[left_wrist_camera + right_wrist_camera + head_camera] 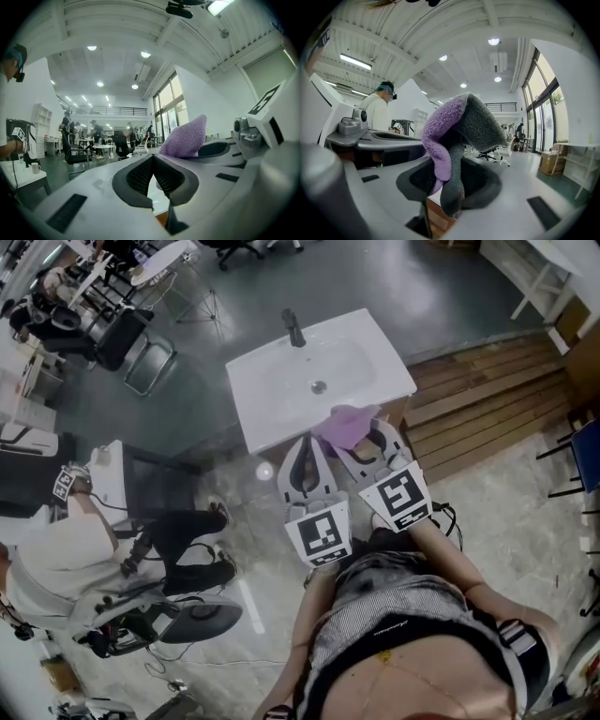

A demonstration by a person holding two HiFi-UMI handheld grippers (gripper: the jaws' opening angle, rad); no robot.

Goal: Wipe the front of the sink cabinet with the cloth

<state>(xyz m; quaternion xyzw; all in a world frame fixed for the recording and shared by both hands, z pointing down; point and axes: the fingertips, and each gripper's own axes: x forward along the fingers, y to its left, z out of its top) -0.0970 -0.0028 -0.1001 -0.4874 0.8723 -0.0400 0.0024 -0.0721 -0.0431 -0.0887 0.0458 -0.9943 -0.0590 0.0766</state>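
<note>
Clamping item: right gripper, jaws closed on a cloth, purple pile on one face, grey on the other. The cloth is bunched and rises above the jaws, with a fold hanging down between them.

Left gripper: jaws pressed together with nothing between them, close beside the right gripper and parallel to it. The purple cloth shows just past its tips.

Position: from the head view, both grippers point at the front edge of the sink cabinet. The left gripper is near the edge's middle. The cloth lies over the edge toward the front right corner; whether it touches the cabinet front cannot be told.

Carrier: white basin top with black faucet at the rear edge and drain at centre.

Surroundings: wooden decking right of the cabinet; seated person well apart at the left.
</note>
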